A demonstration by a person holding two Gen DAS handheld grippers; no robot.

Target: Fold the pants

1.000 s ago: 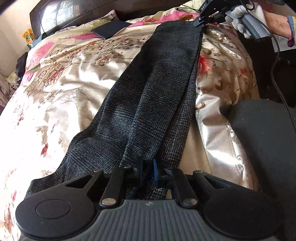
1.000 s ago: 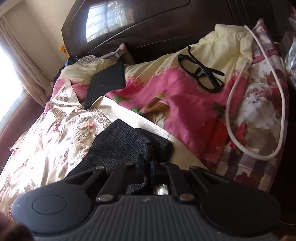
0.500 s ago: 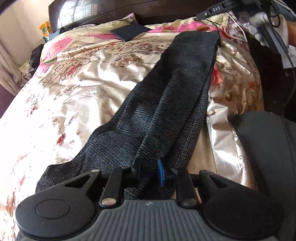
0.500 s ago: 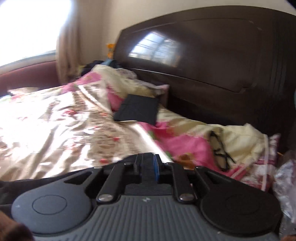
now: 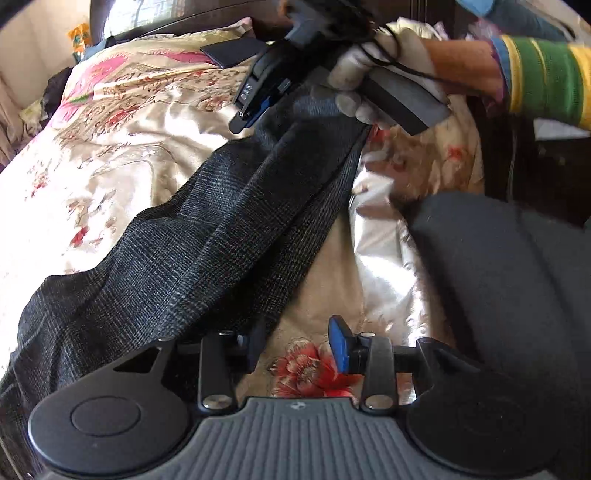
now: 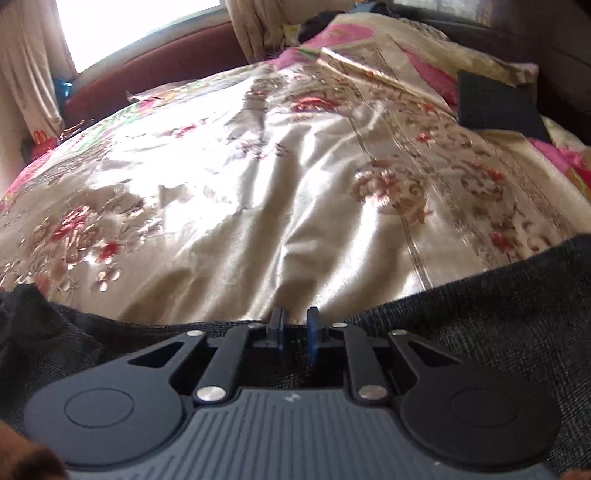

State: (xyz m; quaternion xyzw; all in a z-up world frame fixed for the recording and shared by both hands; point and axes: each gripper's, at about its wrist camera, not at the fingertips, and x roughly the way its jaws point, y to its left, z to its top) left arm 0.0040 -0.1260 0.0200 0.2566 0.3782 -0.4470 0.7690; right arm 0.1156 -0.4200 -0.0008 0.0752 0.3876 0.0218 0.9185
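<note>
Left gripper [image 5: 295, 345] just let go of the dark plaid pants [image 5: 207, 236], its jaws have been opening and now sit apart over the floral satin bedspread [image 5: 122, 147]. Pants lie stretched diagonally across that bedspread. Right gripper [image 6: 294, 325] swung over the pants, jaws slightly apart, nothing between them.

pants [image 5: 207, 236]: dark coarse woven cloth, matt, faint check; bedspread [image 6: 258, 184]: glossy satin, smooth, floral print, creased; headboard [image 5: 177, 14]: dark polished wood, reflective; left tool [image 5: 297, 347] body: matt black plastic, ribbed grey housing, shiny metal rivets, blue pads.
</note>
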